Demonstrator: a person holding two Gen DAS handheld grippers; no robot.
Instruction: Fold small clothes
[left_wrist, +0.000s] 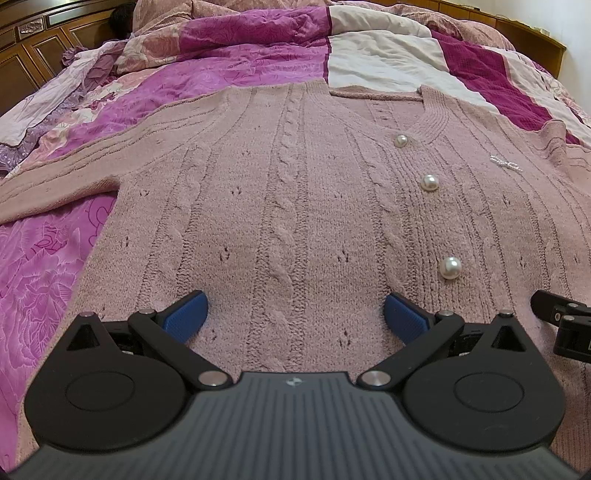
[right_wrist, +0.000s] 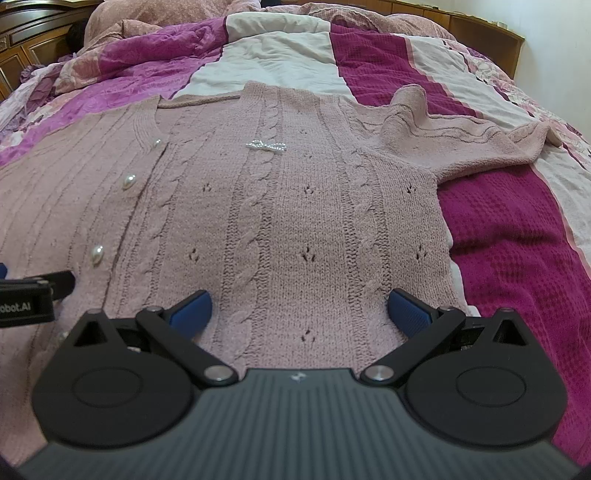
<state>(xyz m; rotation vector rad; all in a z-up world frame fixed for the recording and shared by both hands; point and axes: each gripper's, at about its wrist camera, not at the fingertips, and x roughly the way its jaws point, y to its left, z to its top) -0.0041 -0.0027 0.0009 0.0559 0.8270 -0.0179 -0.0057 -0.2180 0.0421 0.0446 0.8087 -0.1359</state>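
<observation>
Cardigan (left_wrist: 295, 206) beneath both spread fingers (left_wrist: 186, 319)

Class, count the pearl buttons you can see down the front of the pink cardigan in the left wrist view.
3. The top button sits just below the V-neck, the middle button lower on the placket, and the bottom button nearest the camera. More may be hidden lower down.

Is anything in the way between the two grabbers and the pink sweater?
Nothing visible. The left gripper and right gripper both hang open right over the pink sweater, which lies flat on the bedspread. Only its own pearl buttons sit on top.
</observation>
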